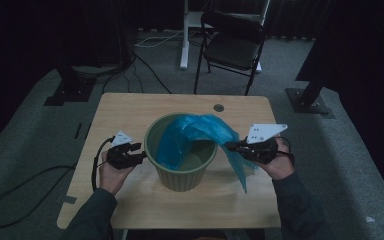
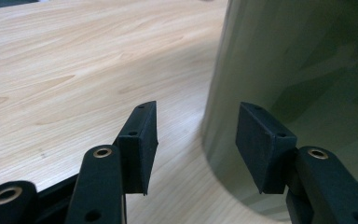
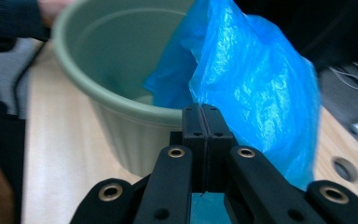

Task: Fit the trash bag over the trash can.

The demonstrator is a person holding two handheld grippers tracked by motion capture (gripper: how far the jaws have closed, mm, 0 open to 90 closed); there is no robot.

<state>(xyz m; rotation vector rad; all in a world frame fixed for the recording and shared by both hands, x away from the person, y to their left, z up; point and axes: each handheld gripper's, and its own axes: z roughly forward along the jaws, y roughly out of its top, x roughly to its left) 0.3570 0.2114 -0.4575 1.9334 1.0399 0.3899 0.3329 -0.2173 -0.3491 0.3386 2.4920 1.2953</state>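
Now, the green bin (image 1: 181, 165) stands mid-table (image 1: 130, 107), the blue bag (image 1: 195, 132) half inside and trailing over its right rim; keep your right gripper (image 3: 204, 116) clamped on the film and draw it outward; your left gripper (image 2: 193, 140), jaws apart beside the wall, should steady it; the bag's mouth probably lies hidden.

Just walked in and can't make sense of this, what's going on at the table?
A person is fitting a blue plastic bag into a green bin on a wooden table. The right gripper is shut on the bag's edge, holding it up over the bin's rim, part of it hanging outside. The left gripper waits open beside the bin's wall.
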